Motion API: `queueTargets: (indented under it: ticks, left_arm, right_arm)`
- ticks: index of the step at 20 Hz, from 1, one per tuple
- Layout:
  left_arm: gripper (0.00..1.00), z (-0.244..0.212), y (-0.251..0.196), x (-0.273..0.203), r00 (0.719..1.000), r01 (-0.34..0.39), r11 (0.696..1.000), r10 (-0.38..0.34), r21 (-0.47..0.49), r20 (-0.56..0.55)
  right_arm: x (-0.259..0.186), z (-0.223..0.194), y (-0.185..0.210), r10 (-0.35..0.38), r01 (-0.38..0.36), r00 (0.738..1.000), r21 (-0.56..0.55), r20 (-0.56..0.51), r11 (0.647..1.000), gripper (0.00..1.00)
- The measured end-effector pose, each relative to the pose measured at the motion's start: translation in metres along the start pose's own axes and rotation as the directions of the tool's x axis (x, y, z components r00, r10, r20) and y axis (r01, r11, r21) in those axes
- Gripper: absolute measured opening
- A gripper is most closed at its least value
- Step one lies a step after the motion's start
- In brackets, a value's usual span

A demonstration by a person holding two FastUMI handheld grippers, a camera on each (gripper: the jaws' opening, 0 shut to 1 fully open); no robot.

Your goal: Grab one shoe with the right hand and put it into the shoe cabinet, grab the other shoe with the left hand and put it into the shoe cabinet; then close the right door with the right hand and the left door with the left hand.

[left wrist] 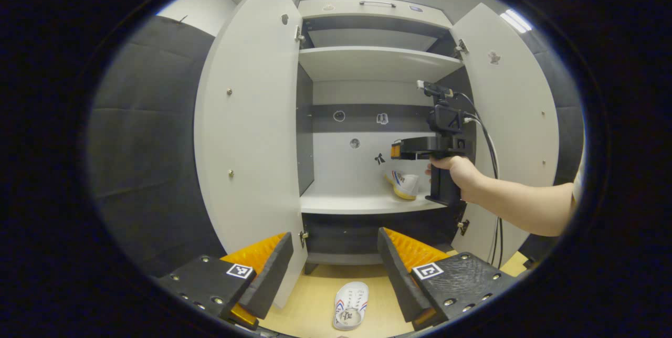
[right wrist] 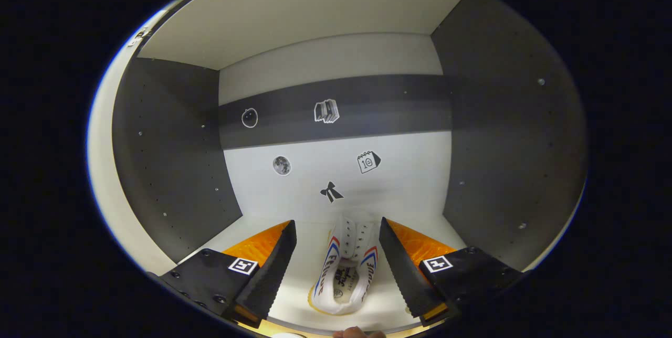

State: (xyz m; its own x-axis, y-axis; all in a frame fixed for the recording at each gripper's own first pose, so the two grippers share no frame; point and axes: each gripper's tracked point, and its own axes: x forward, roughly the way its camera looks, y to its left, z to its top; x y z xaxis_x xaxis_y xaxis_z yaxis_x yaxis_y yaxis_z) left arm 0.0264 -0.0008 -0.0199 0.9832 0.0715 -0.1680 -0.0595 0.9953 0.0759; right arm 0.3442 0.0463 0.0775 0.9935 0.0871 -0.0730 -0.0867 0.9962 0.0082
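Observation:
The shoe cabinet [left wrist: 362, 204] stands with both doors wide open. One white shoe with blue and red stripes [right wrist: 344, 275] lies on the lower shelf [right wrist: 294, 285], heel towards me, between the spread fingers of my right gripper [right wrist: 337, 225], which is open. That shoe [left wrist: 404, 185] also shows in the left gripper view, just below the right gripper [left wrist: 395, 150], which a hand [left wrist: 459, 170] holds inside the cabinet. The other white shoe [left wrist: 350, 304] lies on the wooden floor in front of the cabinet, below my left gripper [left wrist: 335, 235], which is open and holds nothing.
The left door [left wrist: 247, 144] and the right door [left wrist: 509, 117] swing outwards at either side. An upper shelf [left wrist: 367, 60] and a top drawer with a handle [left wrist: 378, 4] sit above. A cable [left wrist: 491, 149] hangs from the right gripper. Small stickers [right wrist: 325, 111] dot the back wall.

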Motion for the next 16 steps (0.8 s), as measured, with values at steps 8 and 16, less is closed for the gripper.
queueTargets:
  ticks: [8, 16]
  left_arm:
    - [0.94, -0.029, 0.011, -0.007, 0.997, 0.056, 0.996, -0.052, 0.070, -0.063]
    - [0.90, -0.084, -0.001, -0.003, 0.958, 0.238, 0.961, -0.209, 0.140, -0.196]
  right_arm:
    - [-0.124, -0.037, -0.004, -0.038, 0.037, 0.999, -0.024, -0.002, 0.999, 0.93]
    - [-0.260, -0.087, -0.033, -0.180, 0.181, 0.984, -0.077, 0.014, 0.981, 0.98]
